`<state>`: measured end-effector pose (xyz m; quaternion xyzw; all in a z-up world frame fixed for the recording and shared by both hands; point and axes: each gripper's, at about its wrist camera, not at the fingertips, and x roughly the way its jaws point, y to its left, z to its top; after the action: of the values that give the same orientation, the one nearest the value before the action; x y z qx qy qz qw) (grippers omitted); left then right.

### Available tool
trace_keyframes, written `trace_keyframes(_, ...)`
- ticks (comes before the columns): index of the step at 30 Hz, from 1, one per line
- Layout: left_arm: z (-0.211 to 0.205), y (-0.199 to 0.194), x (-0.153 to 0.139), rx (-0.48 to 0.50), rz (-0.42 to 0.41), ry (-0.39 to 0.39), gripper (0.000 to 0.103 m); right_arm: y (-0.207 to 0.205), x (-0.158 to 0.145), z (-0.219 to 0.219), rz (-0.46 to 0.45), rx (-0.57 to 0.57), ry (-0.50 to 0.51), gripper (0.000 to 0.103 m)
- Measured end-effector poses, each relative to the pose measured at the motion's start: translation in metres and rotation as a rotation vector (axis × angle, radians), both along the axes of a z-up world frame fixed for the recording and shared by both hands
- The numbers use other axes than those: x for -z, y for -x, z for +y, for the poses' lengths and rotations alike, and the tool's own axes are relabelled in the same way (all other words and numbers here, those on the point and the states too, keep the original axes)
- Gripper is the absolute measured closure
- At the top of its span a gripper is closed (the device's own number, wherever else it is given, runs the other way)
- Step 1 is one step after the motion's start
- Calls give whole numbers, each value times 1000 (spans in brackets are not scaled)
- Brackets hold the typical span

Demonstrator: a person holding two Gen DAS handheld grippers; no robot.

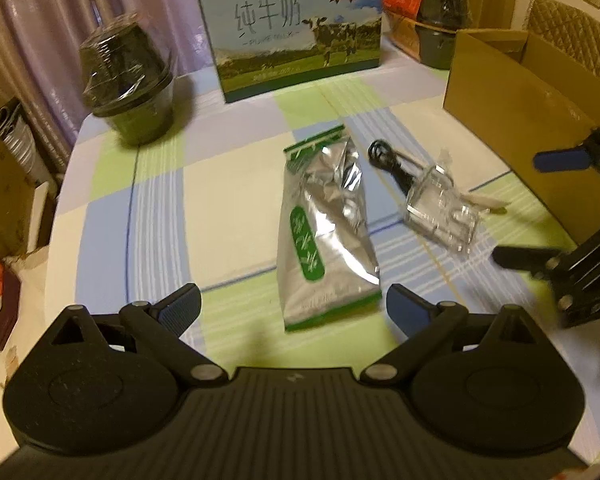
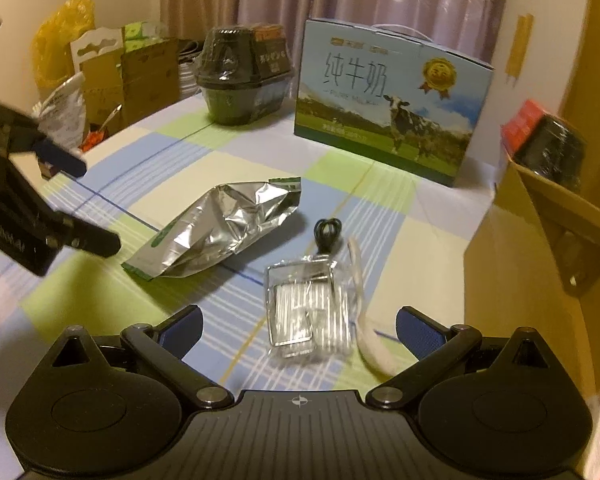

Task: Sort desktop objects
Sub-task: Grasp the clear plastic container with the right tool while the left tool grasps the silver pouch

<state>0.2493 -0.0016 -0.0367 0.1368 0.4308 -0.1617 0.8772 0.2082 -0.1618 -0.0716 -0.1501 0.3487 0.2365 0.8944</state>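
Left tool (image 1: 294, 306): jaws spread wide, holding nothing, poised low over the near end of the foil pouch (image 1: 326, 232). The pouch lies flat and crumpled at the centre of the left wrist view, on the checked tabletop (image 1: 160, 200).

Right tool (image 2: 298, 330): jaws likewise wide apart and empty. In the right wrist view the clear plastic packet (image 2: 306, 308) lies at lower centre between the two fingertips. A black cable (image 2: 327, 232) sits just beyond it and a pale strip (image 2: 364, 320) touches its right edge.

An open cardboard box (image 1: 532, 120) stands at the right edge of the left wrist view, and is judged the likely destination. The milk carton (image 1: 296, 28) and the wrapped dark tub (image 1: 130, 80) stand along the far side, well apart from the loose items.

Assessment: the step in hand appears to be a first pick.

- The pouch is slippery, so the left tool should close across its narrow width near the sealed end.
- The right tool should lower squarely over the packet and close on the packet alone, clear of cable and strip.
- The two tools stand close together; working one at a time would avoid a collision.
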Motion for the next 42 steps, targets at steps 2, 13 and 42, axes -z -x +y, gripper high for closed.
trace_keyframes(2, -2, -9, 1, 12, -4, -8, 6, -6, 7, 6, -4, -16, 18, 7)
trace_keyframes(13, -14, -38, 18, 92, -11, -39, 6, -40, 32, 17, 5, -33, 57, 20)
trace_keyframes(42, -66, -92, 61, 123, 49, -105, 7, -33, 38, -5, 73, 67, -55, 50)
